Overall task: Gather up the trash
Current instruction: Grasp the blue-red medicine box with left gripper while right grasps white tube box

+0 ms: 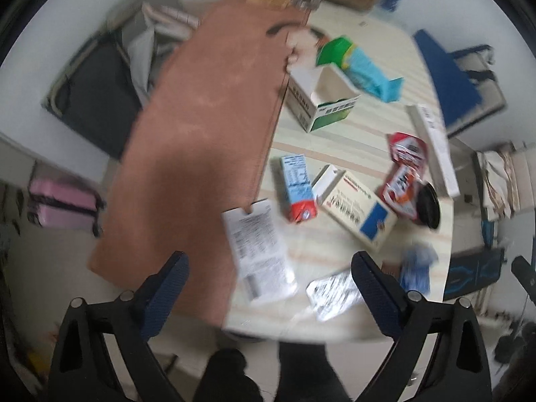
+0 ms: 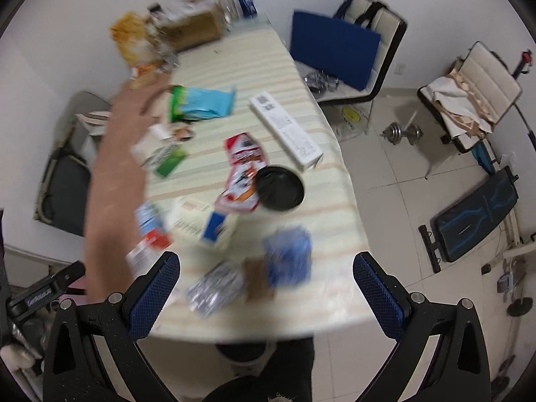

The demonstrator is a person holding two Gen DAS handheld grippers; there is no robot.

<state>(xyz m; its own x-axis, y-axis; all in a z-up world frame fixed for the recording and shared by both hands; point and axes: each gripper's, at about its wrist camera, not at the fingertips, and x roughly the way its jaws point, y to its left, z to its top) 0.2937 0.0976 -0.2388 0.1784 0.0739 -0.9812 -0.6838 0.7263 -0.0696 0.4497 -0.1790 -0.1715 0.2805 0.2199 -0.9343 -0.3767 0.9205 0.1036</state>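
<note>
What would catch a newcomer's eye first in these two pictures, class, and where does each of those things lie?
First, the litter spread over the striped table: a red snack wrapper at the middle beside a black round lid, and a long white box toward the far right edge. Next, a large brown paper bag covers the table's left side. Nearest the camera, a silver blister pack and a blue crumpled wrapper lie by the near edge.

Both tongs (image 1: 269,288) (image 2: 266,289) open, pointing down

White walls and pale floor tiles (image 2: 395,201) surround a striped table (image 2: 254,67), chairs (image 2: 385,33) and a dumbbell (image 2: 403,132).
</note>
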